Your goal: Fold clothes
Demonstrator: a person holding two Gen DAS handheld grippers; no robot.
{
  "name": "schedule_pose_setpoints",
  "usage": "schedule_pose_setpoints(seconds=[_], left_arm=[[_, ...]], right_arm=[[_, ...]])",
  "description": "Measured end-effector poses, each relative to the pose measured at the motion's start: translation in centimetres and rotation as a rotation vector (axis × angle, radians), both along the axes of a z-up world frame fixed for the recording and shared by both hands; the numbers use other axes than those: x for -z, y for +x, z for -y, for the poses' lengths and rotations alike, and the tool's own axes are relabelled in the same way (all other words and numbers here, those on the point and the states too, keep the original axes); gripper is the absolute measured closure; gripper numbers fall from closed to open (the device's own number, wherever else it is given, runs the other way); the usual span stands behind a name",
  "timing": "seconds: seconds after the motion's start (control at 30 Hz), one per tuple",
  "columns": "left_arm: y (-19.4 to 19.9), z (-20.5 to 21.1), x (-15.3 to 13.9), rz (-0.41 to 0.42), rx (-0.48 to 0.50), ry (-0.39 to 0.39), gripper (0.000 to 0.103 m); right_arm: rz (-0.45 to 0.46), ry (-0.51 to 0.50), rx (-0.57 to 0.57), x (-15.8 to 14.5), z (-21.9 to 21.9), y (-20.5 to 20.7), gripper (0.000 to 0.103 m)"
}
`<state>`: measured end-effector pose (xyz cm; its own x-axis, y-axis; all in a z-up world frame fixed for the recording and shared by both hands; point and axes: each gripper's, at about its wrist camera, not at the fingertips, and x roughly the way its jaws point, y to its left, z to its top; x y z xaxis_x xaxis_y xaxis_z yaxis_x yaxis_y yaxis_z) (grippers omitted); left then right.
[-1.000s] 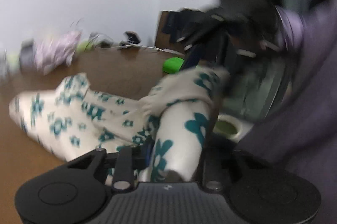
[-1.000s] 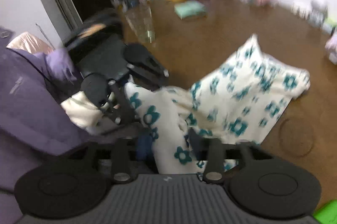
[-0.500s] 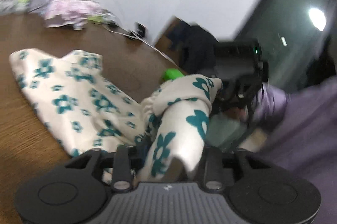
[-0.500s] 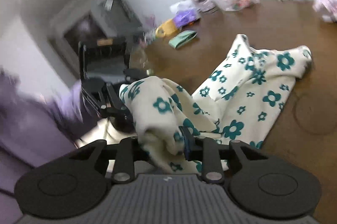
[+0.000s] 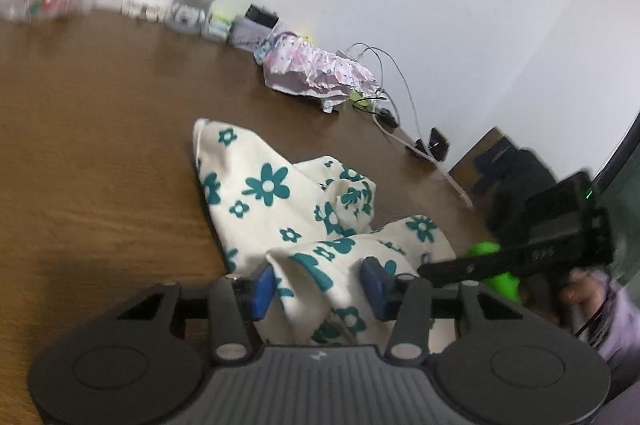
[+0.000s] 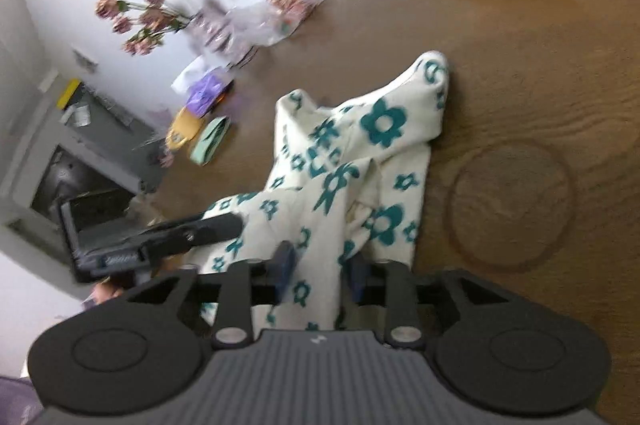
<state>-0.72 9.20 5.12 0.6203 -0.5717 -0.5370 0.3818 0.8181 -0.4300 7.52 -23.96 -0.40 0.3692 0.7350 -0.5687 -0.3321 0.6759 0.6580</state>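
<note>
A cream garment with teal flowers lies bunched on the brown wooden table. My left gripper has its blue pads spread, with a fold of the garment lying loose between them. My right gripper has its pads on either side of a strip of the same garment; they stand apart and the cloth sits loosely between them. The right gripper also shows in the left wrist view, and the left gripper shows in the right wrist view.
A crumpled pink garment and white cables lie at the table's far edge by the wall. A green object sits near the right gripper. Artificial flowers, bags and small boxes stand along the far side.
Both grippers swung forward and down over the table with the raised garment edge. Their pads have spread apart, and the cloth now lies slack and bunched on the table.
</note>
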Motion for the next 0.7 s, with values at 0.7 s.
schedule_pose_setpoints(seconds=[0.7], left_arm=[[-2.8, 3.9, -0.3, 0.149, -0.087, 0.198, 0.051]], right_arm=[[0.064, -0.045, 0.222, -0.4, 0.5, -1.8, 0.077]])
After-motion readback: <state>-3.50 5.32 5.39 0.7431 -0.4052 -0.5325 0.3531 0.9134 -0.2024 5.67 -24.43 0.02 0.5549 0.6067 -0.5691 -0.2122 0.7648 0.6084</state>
